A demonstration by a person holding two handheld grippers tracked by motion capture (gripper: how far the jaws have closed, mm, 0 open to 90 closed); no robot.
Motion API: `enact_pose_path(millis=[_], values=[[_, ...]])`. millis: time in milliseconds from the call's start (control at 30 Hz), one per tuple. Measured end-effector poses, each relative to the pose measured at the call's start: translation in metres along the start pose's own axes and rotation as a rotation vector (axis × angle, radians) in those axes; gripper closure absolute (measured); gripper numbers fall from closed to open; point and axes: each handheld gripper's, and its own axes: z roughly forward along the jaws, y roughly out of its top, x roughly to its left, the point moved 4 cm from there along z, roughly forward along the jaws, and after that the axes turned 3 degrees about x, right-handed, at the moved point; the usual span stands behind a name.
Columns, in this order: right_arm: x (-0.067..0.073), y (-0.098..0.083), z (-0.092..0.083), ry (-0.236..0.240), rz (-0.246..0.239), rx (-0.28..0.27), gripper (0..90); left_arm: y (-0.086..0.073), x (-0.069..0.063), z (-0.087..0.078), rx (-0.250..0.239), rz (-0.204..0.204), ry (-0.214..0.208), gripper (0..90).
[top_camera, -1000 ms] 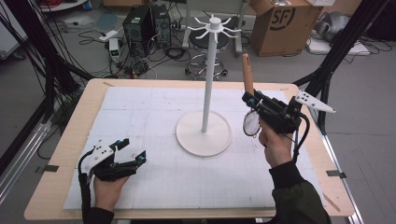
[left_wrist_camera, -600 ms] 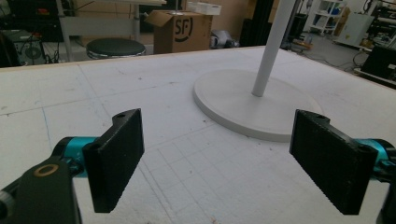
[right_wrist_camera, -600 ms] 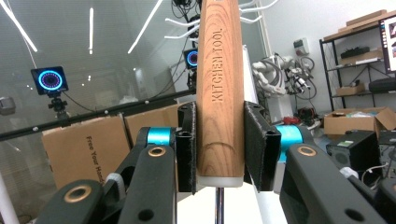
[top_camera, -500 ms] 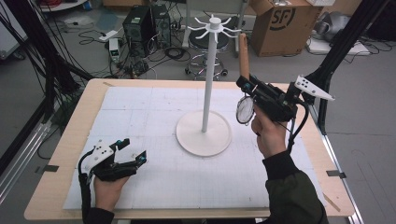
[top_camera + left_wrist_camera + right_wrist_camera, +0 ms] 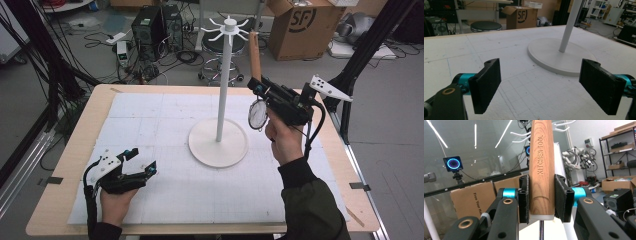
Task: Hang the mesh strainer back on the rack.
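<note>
The table, covered by a white gridded mat, carries a white rack stand near its middle: a round base flat on the mat, an upright pole, and a crown of pegs at the top. To the right of the pole, raised well above the mat, the right gripper has its jaws clamped on the wooden handle of a kitchen tool; the handle stands upright just beside the pegs, and a small round strainer head hangs below the jaws. Near the front left of the base, the left gripper rests low on the mat, jaws spread wide with nothing between them.
</note>
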Motion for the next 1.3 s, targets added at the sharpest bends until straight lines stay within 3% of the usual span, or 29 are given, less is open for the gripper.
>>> enact_pose_path(millis=[567,767,833,867,1033,1067,1133,1167,1267,1300], values=[[-0.005,-0.008,0.013,-0.028,0.014,0.044,68.4,0.0,-0.001,0.0,0.002,0.005,-0.007,18.3],[-0.006,-0.008,0.014,-0.006,0.019,0.053,67.5,0.0,-0.002,0.001,0.003,0.008,-0.009,18.1],[-0.006,-0.008,0.014,-0.022,0.006,0.05,60.1,0.0,-0.002,0.001,0.001,0.01,-0.01,18.1],[-0.006,-0.007,0.012,-0.044,-0.003,0.037,49.0,0.0,-0.002,0.001,-0.002,0.009,-0.012,18.0],[-0.005,-0.009,0.007,-0.056,-0.026,0.062,42.8,0.0,-0.002,0.0,-0.006,0.014,-0.012,17.6],[-0.005,-0.014,0.002,-0.087,-0.047,0.095,35.7,0.0,-0.003,0.0,-0.006,0.017,-0.014,17.0],[-0.006,-0.017,-0.001,-0.098,-0.058,0.103,32.6,0.001,-0.003,0.0,-0.016,0.017,-0.014,16.8],[-0.008,-0.024,-0.007,-0.127,-0.066,0.118,25.1,0.002,-0.004,0.0,-0.02,0.017,-0.016,16.7],[-0.011,-0.032,-0.014,-0.146,-0.067,0.138,23.5,0.003,-0.005,0.0,-0.021,0.02,-0.019,16.7],[-0.014,-0.04,-0.021,-0.148,-0.075,0.154,18.3,0.003,-0.006,0.001,-0.021,0.021,-0.022,16.6]])
